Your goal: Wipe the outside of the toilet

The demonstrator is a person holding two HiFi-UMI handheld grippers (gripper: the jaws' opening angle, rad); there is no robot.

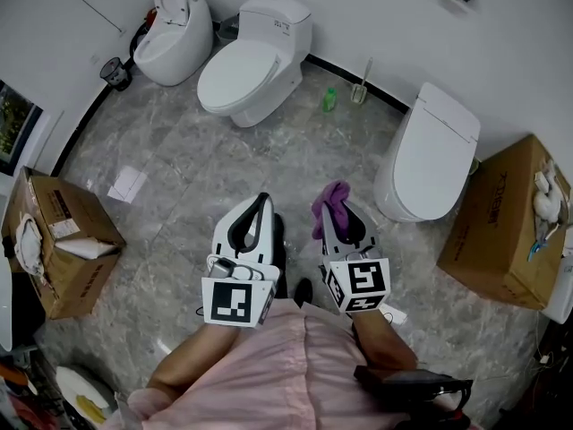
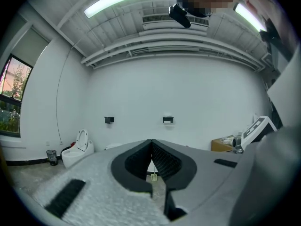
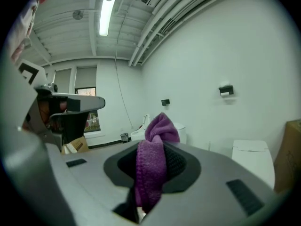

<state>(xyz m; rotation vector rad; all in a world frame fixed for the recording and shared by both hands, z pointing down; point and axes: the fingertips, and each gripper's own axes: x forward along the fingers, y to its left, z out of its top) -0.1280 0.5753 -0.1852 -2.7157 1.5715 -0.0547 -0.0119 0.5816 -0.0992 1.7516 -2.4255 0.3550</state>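
The nearest toilet [image 1: 428, 159] stands just right of my right gripper [image 1: 343, 220], which pinches a purple cloth [image 1: 328, 202]. My left gripper [image 1: 260, 201] is closed on nothing. Dragged across porcelain, the cloth could pull free; I can't quite judge how deep it sits.

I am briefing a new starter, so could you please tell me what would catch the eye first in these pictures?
The purple cloth pinched in the right hand-held gripper stands out most. Beyond it, three white toilets stand along the wall: the left toilet with its lid up, the middle toilet and the right toilet shut.
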